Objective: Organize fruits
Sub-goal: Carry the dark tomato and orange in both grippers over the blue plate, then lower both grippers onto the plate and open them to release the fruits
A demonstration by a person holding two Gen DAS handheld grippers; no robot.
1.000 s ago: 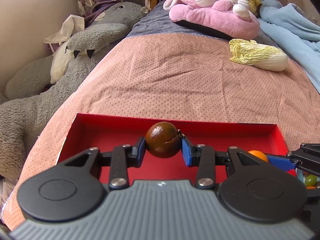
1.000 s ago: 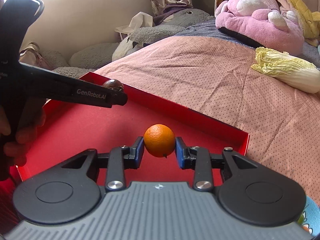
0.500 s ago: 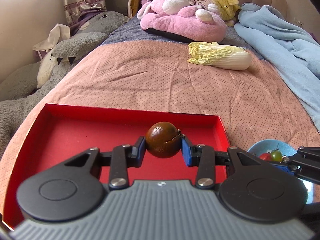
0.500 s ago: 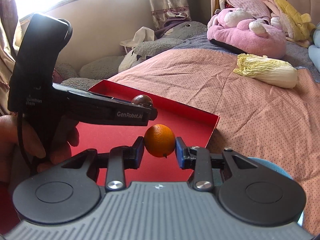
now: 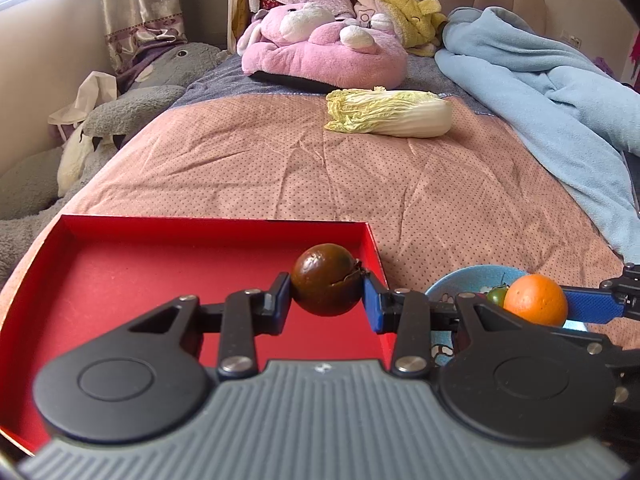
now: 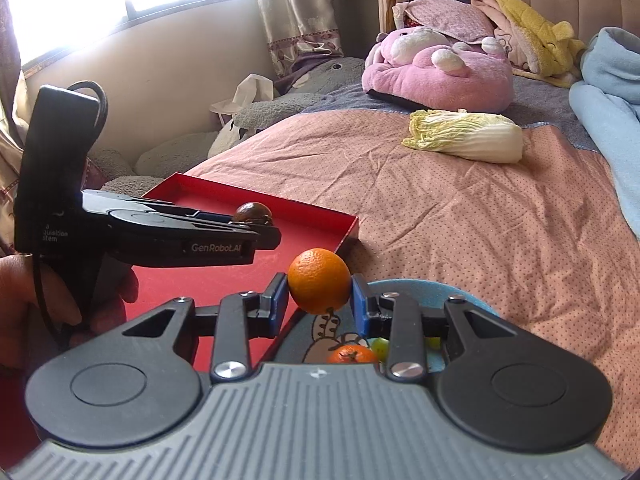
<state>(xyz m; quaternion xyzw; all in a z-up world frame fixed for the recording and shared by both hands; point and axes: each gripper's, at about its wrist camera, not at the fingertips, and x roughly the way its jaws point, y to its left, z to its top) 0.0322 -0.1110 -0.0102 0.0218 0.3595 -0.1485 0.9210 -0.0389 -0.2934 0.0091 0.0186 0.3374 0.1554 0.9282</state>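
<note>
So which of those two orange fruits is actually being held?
The larger orange, clamped in the right tongs above the blue bowl. The smaller one lies loose inside it.

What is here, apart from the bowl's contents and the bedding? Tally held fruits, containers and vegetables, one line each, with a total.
Held fruits: 2, a dark brown round fruit in the left hand-held gripper and a round orange fruit in the right hand-held gripper
Containers: 2, a shallow red cardboard tray and a light blue round bowl
Vegetables: 1, a pale yellow napa cabbage
Total: 5
</note>
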